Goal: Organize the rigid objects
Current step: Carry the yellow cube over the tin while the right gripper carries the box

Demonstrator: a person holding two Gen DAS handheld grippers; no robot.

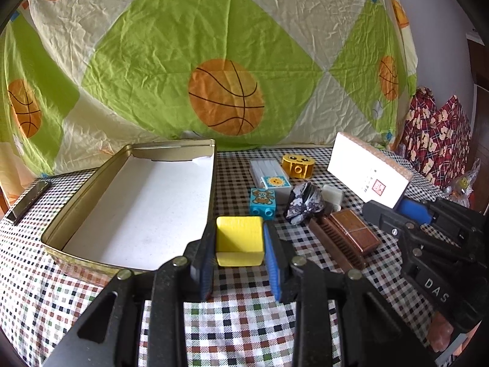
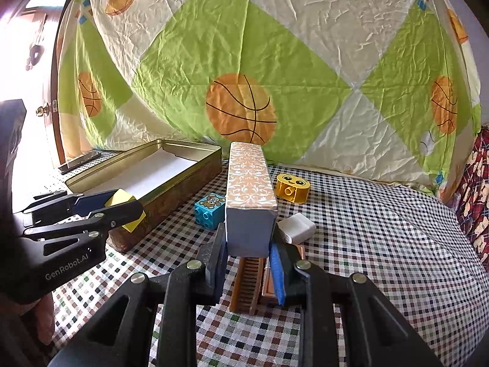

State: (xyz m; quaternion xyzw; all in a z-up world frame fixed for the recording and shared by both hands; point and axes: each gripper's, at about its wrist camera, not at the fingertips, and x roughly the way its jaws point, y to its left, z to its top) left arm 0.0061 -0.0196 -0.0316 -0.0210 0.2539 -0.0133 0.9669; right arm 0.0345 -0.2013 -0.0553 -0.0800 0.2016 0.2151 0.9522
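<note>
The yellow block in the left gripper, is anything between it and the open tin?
Nothing visible does. The left gripper holds the yellow block just outside the tin's near right corner, and the white floor inside shows nothing on it. Only the tin's own wall lies between.

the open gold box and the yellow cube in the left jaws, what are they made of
The open gold box looks like thin metal tin: glossy gold walls with a rolled rim, and a white liner on its floor. The yellow cube looks like painted wood or plastic: matte, flat faces, crisp edges; which one is unclear.
</note>
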